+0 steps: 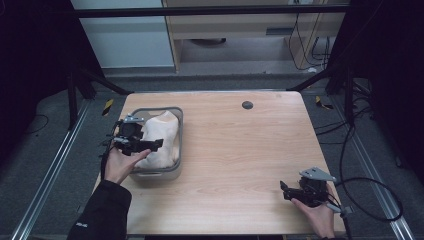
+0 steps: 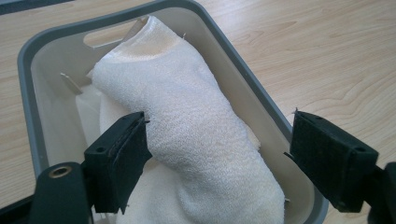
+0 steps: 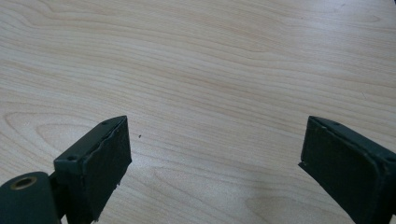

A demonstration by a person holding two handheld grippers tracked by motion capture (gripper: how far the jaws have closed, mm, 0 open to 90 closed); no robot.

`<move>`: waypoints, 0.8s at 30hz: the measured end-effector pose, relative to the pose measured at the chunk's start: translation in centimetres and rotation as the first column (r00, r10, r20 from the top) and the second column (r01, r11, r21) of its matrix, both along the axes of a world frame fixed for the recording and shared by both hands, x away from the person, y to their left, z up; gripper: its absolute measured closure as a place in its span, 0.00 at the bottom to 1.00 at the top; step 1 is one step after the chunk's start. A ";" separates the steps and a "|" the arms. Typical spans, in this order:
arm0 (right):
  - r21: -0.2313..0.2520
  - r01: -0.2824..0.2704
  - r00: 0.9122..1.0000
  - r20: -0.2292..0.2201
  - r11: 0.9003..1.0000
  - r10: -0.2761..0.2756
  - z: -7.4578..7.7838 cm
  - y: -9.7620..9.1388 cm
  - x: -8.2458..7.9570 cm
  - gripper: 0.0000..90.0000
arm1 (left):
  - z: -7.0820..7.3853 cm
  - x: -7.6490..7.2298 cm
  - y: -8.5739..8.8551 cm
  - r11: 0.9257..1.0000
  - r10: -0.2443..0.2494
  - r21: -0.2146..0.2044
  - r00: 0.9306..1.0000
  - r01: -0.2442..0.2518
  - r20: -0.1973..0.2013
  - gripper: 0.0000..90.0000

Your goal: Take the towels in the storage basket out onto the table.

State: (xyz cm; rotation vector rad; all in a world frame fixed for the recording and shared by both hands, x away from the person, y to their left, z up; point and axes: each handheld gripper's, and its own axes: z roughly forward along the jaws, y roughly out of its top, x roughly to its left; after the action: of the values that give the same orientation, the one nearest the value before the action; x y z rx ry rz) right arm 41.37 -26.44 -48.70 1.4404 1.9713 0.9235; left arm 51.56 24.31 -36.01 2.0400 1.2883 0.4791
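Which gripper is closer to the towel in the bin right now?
Left. The left gripper hangs open right over the towel in the grey bin. The right gripper sits open over bare table, far off.

Table: your work surface looks like pale wood or wood laminate, smooth, with fine grain lines and a soft sheen
Bin: smooth plastic by its look; grey rim, cream inner walls, matt
Towel: white cloth, a nubbly terry-like pile, soft and matt
Left gripper: your pads look like black matt rubber or foam; edges slightly ragged
Right gripper: the same black matt pads, roughly cut at the edges
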 end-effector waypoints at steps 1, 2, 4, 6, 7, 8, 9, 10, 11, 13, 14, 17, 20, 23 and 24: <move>0.000 0.000 1.000 0.000 1.000 0.000 0.0 0.0 0.0 0.09 | 0.0 0.0 0.0 1.000 0.000 0.000 1.000 0.000 0.000 0.21; 0.004 0.002 1.000 -0.004 1.000 -0.002 0.0 0.0 0.0 0.09 | -0.1 0.1 -0.1 1.000 0.003 0.001 1.000 -0.003 -0.005 0.21; 0.004 0.001 1.000 -0.005 1.000 -0.001 0.0 0.0 0.0 0.09 | -0.3 0.3 -0.3 1.000 0.003 0.013 1.000 -0.003 -0.013 0.20; 0.005 0.001 1.000 -0.005 1.000 -0.001 0.0 0.0 0.0 0.09 | -0.6 0.6 -0.4 1.000 0.003 0.026 1.000 -0.002 -0.024 0.19; 0.006 0.002 1.000 -0.006 1.000 -0.002 0.0 0.0 0.0 0.09 | -0.7 0.7 -0.4 1.000 0.004 0.028 1.000 -0.003 -0.026 0.19; 0.005 0.001 1.000 -0.007 1.000 -0.001 0.0 0.0 0.0 0.09 | -0.8 0.7 -0.5 1.000 0.005 0.029 1.000 -0.004 -0.027 0.19; 0.005 0.001 1.000 -0.007 1.000 -0.001 0.0 0.0 0.0 0.09 | -0.9 0.8 -0.5 0.999 0.006 0.032 1.000 -0.005 -0.030 0.19; 0.005 0.000 1.000 -0.008 1.000 0.000 0.0 0.0 0.0 0.09 | -0.9 0.9 -0.5 0.999 0.006 0.033 0.999 -0.005 -0.032 0.18; 0.004 0.000 1.000 -0.010 1.000 0.000 0.0 0.0 0.0 0.09 | -1.0 0.9 -0.5 0.999 0.008 0.036 0.999 -0.007 -0.036 0.18; 0.003 -0.001 1.000 -0.011 1.000 0.001 0.0 0.0 0.0 0.09 | -1.1 1.0 -0.6 0.999 0.010 0.039 0.999 -0.008 -0.038 0.18; 0.003 -0.002 1.000 -0.010 1.000 0.002 0.0 0.1 0.0 0.09 | -1.1 1.1 -0.6 0.999 0.010 0.041 0.999 -0.008 -0.042 0.18; 0.005 -0.002 1.000 -0.011 1.000 0.002 0.0 0.0 0.0 0.09 | -1.4 1.3 -0.7 0.999 0.013 0.050 0.999 -0.010 -0.047 0.17; 0.001 -0.005 1.000 -0.012 1.000 0.005 -0.1 0.0 0.1 0.09 | -1.7 1.6 -0.9 0.998 0.018 0.055 0.998 -0.014 -0.058 0.15; -0.001 -0.005 1.000 -0.013 1.000 0.005 -0.1 0.1 0.1 0.08 | -2.0 1.8 -1.1 0.998 0.024 0.066 0.997 -0.019 -0.070 0.14; -0.001 -0.005 1.000 -0.014 1.000 0.005 -0.1 0.1 0.1 0.08 | -2.1 1.9 -1.1 0.997 0.024 0.070 0.997 -0.019 -0.075 0.13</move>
State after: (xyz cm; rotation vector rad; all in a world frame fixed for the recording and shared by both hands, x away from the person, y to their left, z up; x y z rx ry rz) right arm 41.47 -26.38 -48.80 1.4450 1.9862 0.9173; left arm 53.45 23.22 -38.07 2.1218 1.3567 0.4656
